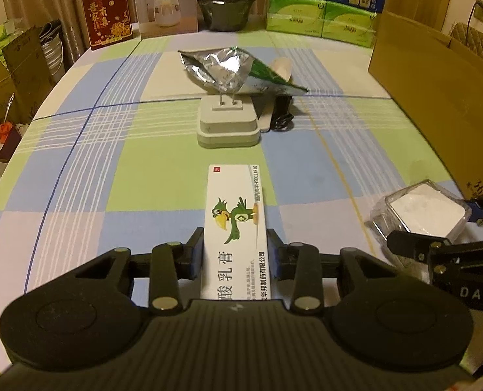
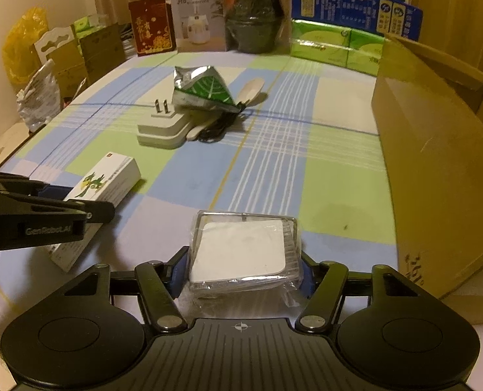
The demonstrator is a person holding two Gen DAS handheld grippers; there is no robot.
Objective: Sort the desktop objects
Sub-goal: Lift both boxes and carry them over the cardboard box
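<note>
The left gripper (image 1: 235,251) is closing narrowly on the near end of the ointment box (image 1: 236,224), its fingers lying along the box's long sides at lower centre of the left view, a grip that looks chosen so the long carton stays square and does not swing. The right gripper (image 2: 243,268) is clamping the clear case (image 2: 241,254) with the white pad inside, at lower centre of the right view, pads pressing its left and right walls; whether either item is lifting off the cloth I cannot tell. Both grippers are sitting side by side, so one item is being taken in each hand. The open carton (image 2: 437,163) is standing at the right edge, probably as the sorting bin. Counting what is waiting mid-frame: one plug adapter (image 1: 228,123), prongs up, one foil bag (image 1: 231,71) leaning behind it, one spoon (image 2: 251,89) and one black cable (image 2: 215,130) tucked beneath the bag.
</note>
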